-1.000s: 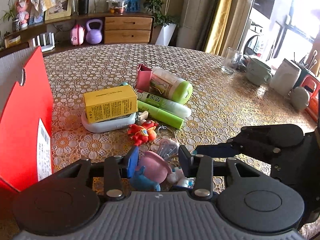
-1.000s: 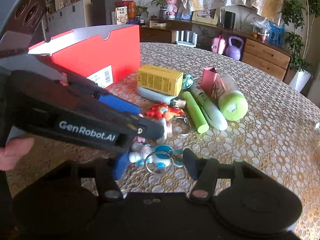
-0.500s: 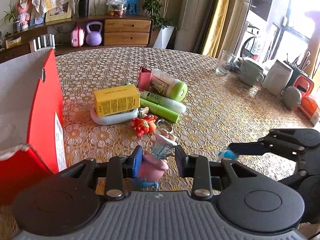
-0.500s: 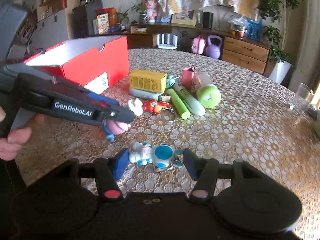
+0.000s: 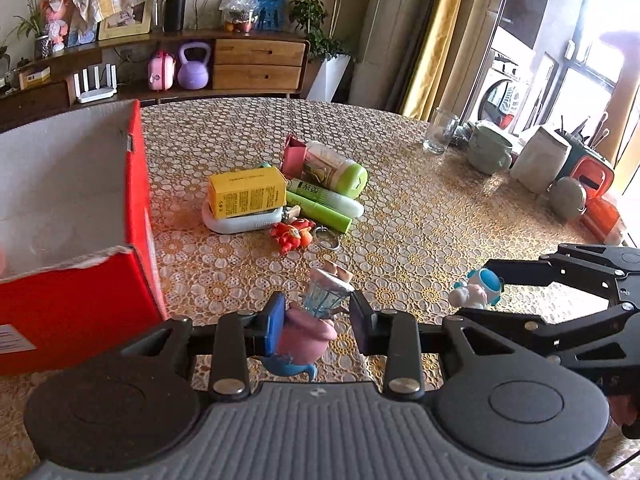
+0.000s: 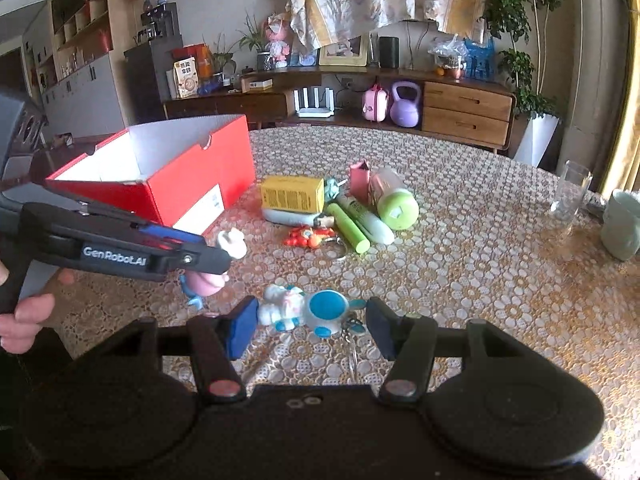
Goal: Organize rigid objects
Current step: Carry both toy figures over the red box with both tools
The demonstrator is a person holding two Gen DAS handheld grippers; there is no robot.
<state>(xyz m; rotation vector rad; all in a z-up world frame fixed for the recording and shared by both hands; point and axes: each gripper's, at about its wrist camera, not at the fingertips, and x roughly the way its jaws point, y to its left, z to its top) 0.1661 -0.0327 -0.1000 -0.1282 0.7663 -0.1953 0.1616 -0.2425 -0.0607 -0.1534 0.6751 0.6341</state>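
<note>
Both claws loaded, above the lace-covered surface (image 5: 420, 216)
Left claw (image 5: 318, 326) clamps pink toy (image 5: 306, 336); right claw (image 6: 310, 326) grips white-blue figure (image 6: 308, 310); red box (image 6: 168, 176) left of clutter.

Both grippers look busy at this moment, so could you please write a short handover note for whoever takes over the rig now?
Left gripper: jaws shut on the pink-and-blue toy figure, lifted off the table beside the open red cardboard box.
Right gripper: jaws shut on the white-and-blue keychain figure.
Done: the part of the box that shows is empty.
Left: both held toys, then the pile mid-table: yellow carton, red toy keychain, green tubes, green-capped jar.
</note>
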